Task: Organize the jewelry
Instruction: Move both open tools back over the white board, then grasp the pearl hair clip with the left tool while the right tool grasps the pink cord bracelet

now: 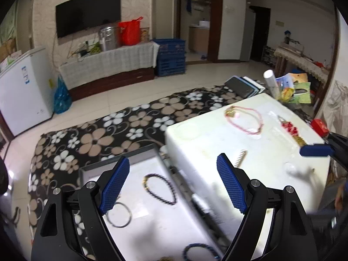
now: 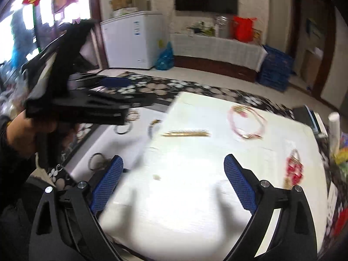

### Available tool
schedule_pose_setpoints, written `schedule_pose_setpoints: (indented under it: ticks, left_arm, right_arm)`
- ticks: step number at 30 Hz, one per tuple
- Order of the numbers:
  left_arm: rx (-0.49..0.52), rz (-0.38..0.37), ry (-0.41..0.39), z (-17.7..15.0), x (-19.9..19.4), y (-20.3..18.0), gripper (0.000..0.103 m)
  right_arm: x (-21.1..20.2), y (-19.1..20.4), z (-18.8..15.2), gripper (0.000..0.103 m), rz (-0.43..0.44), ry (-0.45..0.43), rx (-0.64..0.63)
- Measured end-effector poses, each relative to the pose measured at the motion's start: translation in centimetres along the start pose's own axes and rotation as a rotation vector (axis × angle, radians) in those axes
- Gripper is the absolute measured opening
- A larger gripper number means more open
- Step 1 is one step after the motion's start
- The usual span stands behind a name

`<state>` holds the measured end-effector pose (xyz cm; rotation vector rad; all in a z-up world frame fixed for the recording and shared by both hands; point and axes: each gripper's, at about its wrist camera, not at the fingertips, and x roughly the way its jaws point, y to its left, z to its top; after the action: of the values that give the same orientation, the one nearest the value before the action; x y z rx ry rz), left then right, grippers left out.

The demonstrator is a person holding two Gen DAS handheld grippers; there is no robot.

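The pink necklace lies as a loose loop on the white counter, at about one o'clock from the right tongs and well ahead of them; its long axis runs roughly from ten to four o'clock in the right wrist view. In the left wrist view the same pink necklace sits at about one o'clock from the left tongs, also well ahead. Judging from both views, the right tongs are the nearer pair, since they hang over the counter itself, while the left tongs hang over the tray at the counter's left side. Both pairs stand wide open with nothing between the pads. On the counter I count one pink necklace, one red beaded piece at three o'clock of the right tongs, and one gold-coloured strip straight ahead at twelve, blurred, lying crosswise. In the tray I count one dark bead bracelet, one thin dark ring and one dark blue bracelet at the lower edge; the right wrist view hints at more rings there, too smeared to count.
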<state>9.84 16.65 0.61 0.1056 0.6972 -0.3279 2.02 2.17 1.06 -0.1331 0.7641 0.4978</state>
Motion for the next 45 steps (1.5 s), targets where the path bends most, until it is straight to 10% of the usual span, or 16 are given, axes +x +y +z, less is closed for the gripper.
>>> schedule_pose_setpoints:
  ticks: [11,21,45]
  left_arm:
    - [0.073,-0.08,0.007,0.3,0.4,-3.9,0.084]
    - [0.158,-0.145,0.06,-0.6,1.9,-6.6,0.081]
    - [0.237,-0.188,0.088,-1.6,3.7,-7.2,0.017]
  right_arm:
    - [-2.3,-9.5,0.1,0.094,-0.144,-0.046,0.223]
    - [1.2,-10.3,1.2,0.085,-0.111,0.004,0.235]
    - [6.5,-11.9,3.4,0.024,-0.115,0.07,0.337]
